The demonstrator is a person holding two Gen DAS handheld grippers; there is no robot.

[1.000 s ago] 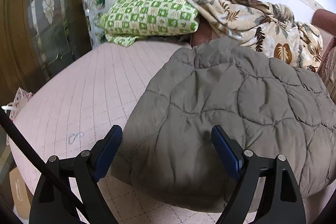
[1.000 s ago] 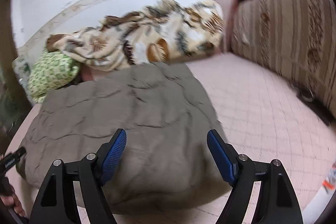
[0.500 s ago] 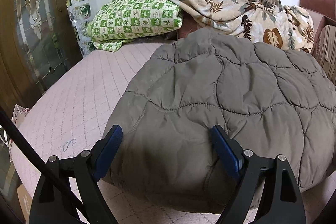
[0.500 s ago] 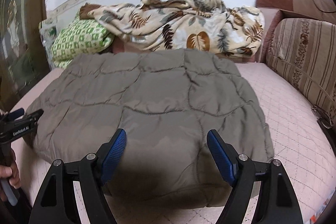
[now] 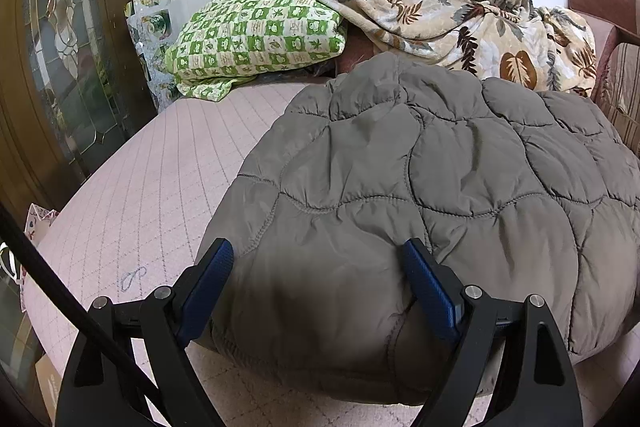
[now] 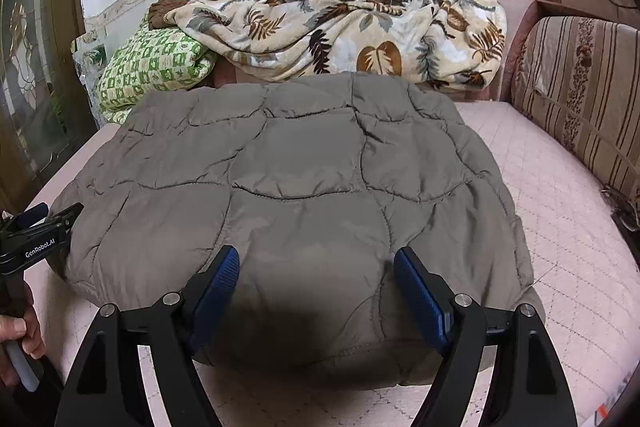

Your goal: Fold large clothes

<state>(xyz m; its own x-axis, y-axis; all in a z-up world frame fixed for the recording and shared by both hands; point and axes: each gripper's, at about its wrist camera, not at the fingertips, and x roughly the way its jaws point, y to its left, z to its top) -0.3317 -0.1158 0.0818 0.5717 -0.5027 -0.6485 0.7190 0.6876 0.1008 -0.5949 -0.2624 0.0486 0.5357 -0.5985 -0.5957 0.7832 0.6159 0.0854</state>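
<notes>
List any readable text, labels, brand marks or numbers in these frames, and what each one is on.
"GenRobot.AI": white lettering on the black body of the left gripper, seen at the left edge of the right wrist view.
The blue scribble on the pink mattress cover is a loop, not a readable word.
Nothing else bears text.

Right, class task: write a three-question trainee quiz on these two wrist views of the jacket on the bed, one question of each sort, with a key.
1. True or false: the left gripper is clamped shut on the grey quilted jacket.
2. Multiple choice: what lies directly behind the jacket, against the wall? A) the leaf-print blanket B) a laptop C) a stack of plates
3. Fill in: the green checked pillow lies at the ______ end of that blanket in both views.

Key: 1 false, both the left gripper and the right gripper stand open over the near hem; 2 A; 3 left.
</notes>
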